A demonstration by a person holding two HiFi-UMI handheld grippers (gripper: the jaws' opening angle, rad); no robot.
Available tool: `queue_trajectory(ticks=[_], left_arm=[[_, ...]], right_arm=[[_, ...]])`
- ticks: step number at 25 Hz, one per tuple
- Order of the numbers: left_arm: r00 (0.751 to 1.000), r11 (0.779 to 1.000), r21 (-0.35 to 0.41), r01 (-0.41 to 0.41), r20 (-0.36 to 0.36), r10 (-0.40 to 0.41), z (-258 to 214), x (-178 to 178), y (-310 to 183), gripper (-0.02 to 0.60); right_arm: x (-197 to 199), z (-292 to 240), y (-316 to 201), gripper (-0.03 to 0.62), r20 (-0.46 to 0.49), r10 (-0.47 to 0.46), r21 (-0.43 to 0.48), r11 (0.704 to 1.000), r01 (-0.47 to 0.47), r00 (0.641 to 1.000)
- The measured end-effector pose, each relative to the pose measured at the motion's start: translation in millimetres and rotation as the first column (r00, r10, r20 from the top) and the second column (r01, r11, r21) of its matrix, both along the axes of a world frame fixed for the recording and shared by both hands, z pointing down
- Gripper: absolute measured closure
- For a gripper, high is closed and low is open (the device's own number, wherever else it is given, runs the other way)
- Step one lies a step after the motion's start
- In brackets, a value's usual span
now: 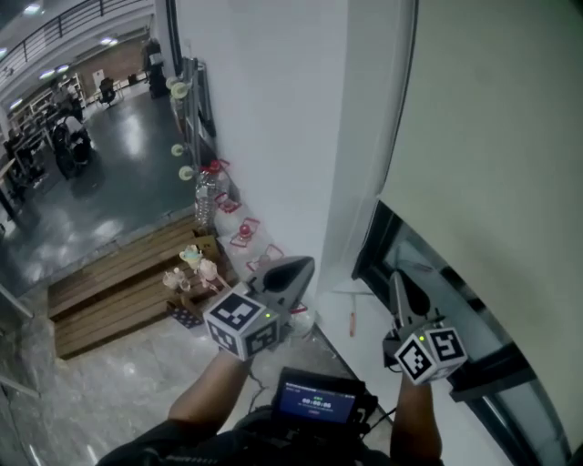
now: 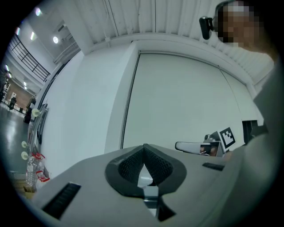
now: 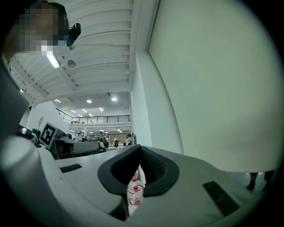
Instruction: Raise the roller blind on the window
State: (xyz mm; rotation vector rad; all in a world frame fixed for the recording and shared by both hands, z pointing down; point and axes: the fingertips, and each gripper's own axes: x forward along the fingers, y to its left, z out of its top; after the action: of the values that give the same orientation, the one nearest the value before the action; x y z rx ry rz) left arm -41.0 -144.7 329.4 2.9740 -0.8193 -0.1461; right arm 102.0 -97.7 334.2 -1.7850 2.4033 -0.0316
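White wall [image 1: 264, 109] rising beside a polished grey floor [image 1: 127, 182], low wooden platform [image 1: 109, 287] at its foot, railed balcony [image 1: 73, 23] across the far hall, ceiling lights [image 3: 88, 101] glowing, slatted white ceiling [image 3: 97, 40] overhead

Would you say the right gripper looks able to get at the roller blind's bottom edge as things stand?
Probably yes: the right gripper points toward the roller blind with nothing visible between them, but its shut jaws must open first.

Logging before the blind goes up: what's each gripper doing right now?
Left gripper: closed, holding nothing.
Right gripper: closed, holding nothing.
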Motion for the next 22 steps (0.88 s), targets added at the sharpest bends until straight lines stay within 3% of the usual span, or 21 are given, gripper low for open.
queue_trajectory(ticks=[7,13,22], left_arm=[[0.999,0.999,-0.011,-0.051,-0.015,0.051,1,-7,-43,0.583],[0.995,0.995,-0.024,-0.094,-0.025,0.094,-2,8,-66,0.583],[0.999,0.999,-0.015,-0.039,0.011,0.040,-10,38,-115,0.583]], right_arm=[[-15,-8,-37,0.589,-0.038,0.050,-0.004,0.999,-0.050,0.998],[-12,-15,-60,0.589,-0.039,0.053,-0.010,0.999,-0.053,0.998],[21,-17,-121,0.589,-0.014,0.006,0.005,1.000,-0.006,1.000]])
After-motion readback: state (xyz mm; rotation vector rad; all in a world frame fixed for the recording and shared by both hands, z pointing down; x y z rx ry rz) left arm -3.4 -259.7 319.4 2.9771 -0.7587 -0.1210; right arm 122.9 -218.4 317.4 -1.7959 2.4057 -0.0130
